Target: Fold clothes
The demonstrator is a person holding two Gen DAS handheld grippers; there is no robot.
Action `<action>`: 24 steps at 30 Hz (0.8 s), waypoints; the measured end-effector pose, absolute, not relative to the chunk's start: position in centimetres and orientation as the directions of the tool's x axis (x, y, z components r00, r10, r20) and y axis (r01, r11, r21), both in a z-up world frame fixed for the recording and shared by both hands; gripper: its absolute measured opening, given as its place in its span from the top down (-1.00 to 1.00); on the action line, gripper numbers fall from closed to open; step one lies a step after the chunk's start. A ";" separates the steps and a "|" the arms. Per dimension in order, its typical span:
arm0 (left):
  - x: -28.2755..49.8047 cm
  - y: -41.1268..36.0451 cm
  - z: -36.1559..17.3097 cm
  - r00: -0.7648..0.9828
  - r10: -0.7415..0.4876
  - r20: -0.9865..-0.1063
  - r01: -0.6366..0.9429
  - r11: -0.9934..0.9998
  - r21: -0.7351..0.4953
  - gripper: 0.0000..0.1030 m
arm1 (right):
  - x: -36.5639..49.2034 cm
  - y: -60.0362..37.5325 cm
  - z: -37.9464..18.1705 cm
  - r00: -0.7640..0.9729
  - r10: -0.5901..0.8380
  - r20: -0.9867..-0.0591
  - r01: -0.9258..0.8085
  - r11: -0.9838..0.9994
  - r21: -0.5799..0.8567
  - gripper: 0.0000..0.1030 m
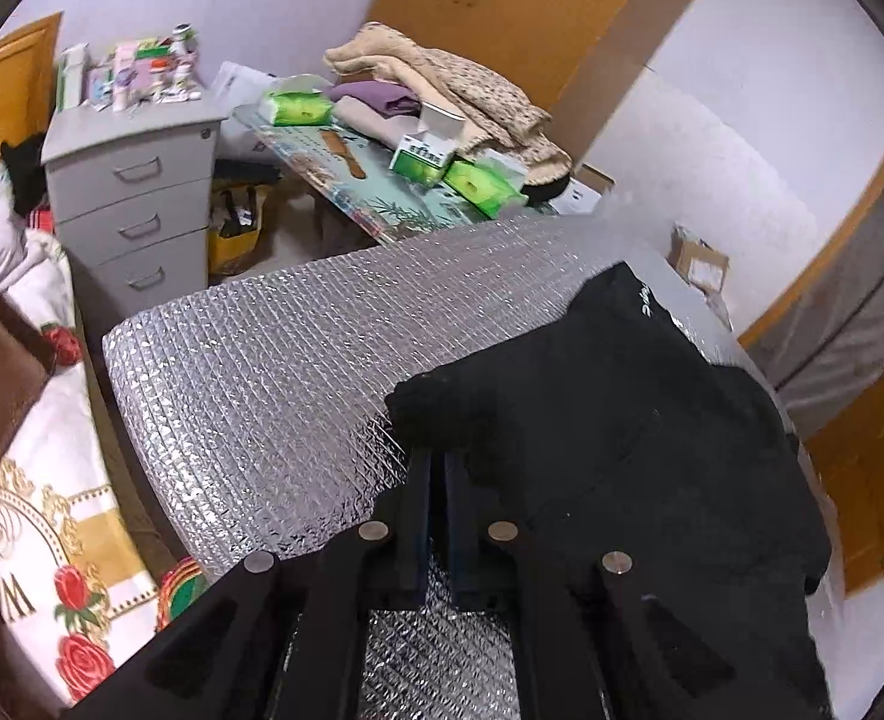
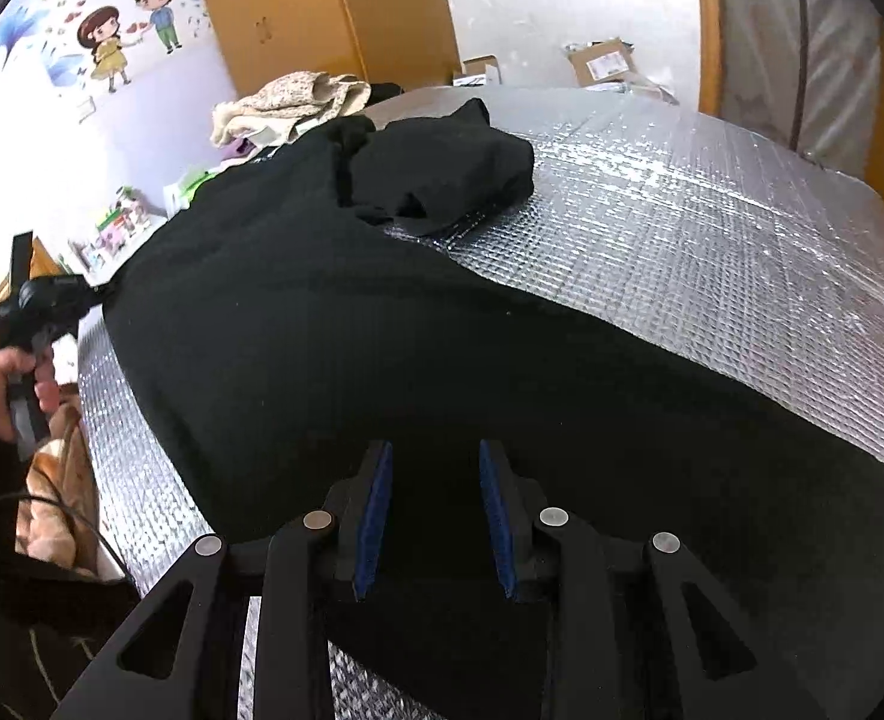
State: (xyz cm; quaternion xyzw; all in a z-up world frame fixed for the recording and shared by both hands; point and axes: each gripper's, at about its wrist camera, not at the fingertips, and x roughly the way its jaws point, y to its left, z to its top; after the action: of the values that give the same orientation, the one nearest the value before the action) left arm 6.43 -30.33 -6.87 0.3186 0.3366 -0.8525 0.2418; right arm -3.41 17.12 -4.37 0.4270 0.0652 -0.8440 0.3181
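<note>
Tension matters here: with the left gripper (image 1: 438, 462) pinched on the crumpled black cotton garment (image 1: 610, 450) at centre frame over the silver quilted foil mat (image 1: 249, 372), the right gripper (image 2: 435, 468), fingers apart above cloth, should clamp before lifting evenly.

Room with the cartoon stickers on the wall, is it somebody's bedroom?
Probably a bedroom at home: a rose-patterned white quilt lies beside the silver foil-covered table, a grey three-drawer cabinet holds small bottles, and cartoon boy-and-girl wall stickers decorate the wall.
</note>
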 end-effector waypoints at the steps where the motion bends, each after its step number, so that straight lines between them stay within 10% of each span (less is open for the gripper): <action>1: 6.7 -30.2 -6.7 -0.682 -0.192 -0.706 0.625 -0.654 -0.425 0.90 | -3.5 17.0 -4.3 -0.433 -0.479 -0.764 0.594 -0.789 0.157 0.40; 12: 7.7 -28.7 -2.7 -0.706 -0.262 -0.657 0.613 -0.691 -0.383 0.89 | -3.6 18.6 -3.1 -0.498 -0.448 -0.742 0.550 -0.825 0.129 0.39; 24: -3.4 -17.5 -4.1 -0.699 0.123 -0.705 0.225 -0.897 -0.380 0.89 | -2.3 19.8 -4.3 -0.446 -0.417 -0.792 0.573 -0.813 0.105 0.38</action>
State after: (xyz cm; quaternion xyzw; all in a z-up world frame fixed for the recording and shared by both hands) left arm -3.42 -17.47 -4.05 0.3870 0.2249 -0.8938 0.0287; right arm -2.28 19.78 -4.26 0.4372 0.0891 -0.8457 0.2927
